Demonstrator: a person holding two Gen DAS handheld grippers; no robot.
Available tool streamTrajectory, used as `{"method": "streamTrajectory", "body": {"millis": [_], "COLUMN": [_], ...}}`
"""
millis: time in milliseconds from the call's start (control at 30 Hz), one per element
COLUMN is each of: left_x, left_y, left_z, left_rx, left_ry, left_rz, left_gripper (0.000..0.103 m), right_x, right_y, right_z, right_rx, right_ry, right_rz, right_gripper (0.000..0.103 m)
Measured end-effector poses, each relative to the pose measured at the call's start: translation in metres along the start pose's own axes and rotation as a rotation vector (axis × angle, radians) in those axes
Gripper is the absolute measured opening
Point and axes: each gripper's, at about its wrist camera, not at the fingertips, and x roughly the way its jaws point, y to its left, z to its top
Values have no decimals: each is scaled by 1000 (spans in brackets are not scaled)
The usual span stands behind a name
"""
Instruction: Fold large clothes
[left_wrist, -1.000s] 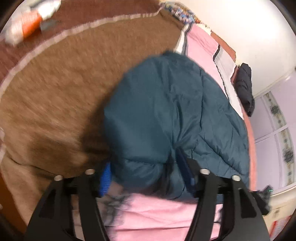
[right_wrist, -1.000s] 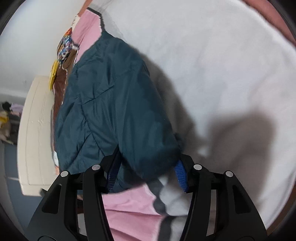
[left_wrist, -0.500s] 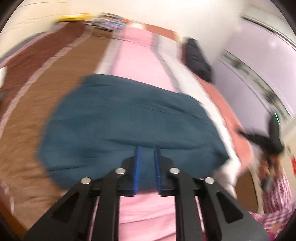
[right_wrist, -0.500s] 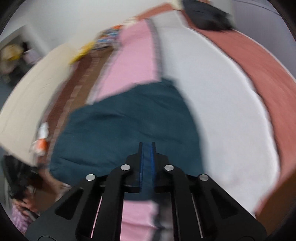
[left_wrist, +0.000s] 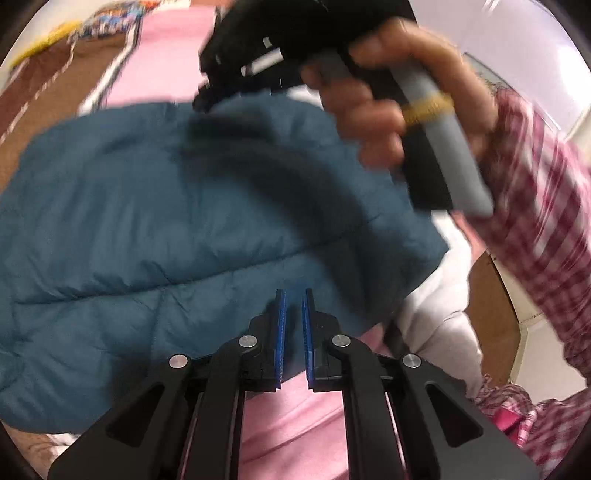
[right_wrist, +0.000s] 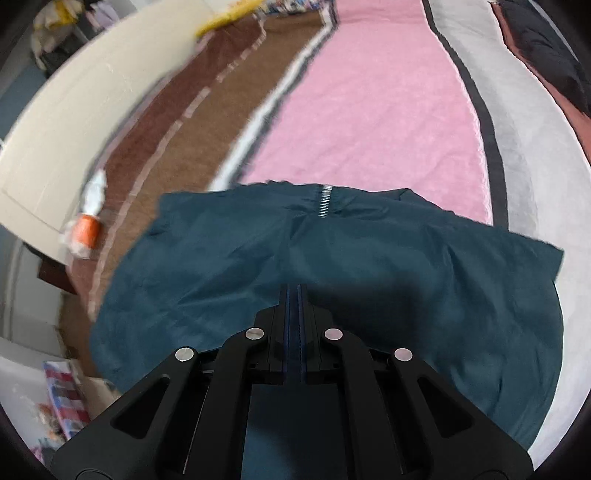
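A teal padded jacket (left_wrist: 147, 221) lies folded into a flat bundle on the striped bed cover (left_wrist: 159, 55). My left gripper (left_wrist: 293, 295) hovers over the jacket's near edge. Its jaws are closing and stand almost together, with nothing between them. My right gripper (right_wrist: 294, 291) is shut and empty above the jacket (right_wrist: 369, 258), whose zipper (right_wrist: 324, 203) shows at the far edge. In the left wrist view a person's hand (left_wrist: 369, 103) holds the right gripper's blurred black frame (left_wrist: 266, 44) above the jacket's far side.
The cover has brown (right_wrist: 166, 122), pink (right_wrist: 369, 110) and grey-white (right_wrist: 524, 147) stripes. A black garment (right_wrist: 546, 55) lies far right. An orange and white packet (right_wrist: 86, 229) sits at the left by a cream panel (right_wrist: 74, 110). A plaid sleeve (left_wrist: 535, 221) fills the right side.
Both grippers were open around the jacket's ends a second ago. They let go, shut empty and rolled upright. The right hand has swung into the left wrist view.
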Motion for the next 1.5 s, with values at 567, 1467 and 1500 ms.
{"method": "streamTrajectory", "body": {"millis": [567, 1467, 1500], "left_x": [61, -174, -175], "left_y": [23, 151, 166], "left_z": [-17, -55, -60], "left_rx": [-54, -458, -508], "left_ry": [98, -374, -381], "left_rz": [56, 187, 180], "left_gripper": [4, 83, 83], "right_x": [103, -32, -35], "right_y": [-37, 32, 34], "right_z": [17, -93, -99], "right_rx": [93, -64, -67], "right_ry": [176, -26, -23], "right_rz": [-48, -98, -94], "right_gripper": [0, 4, 4]}}
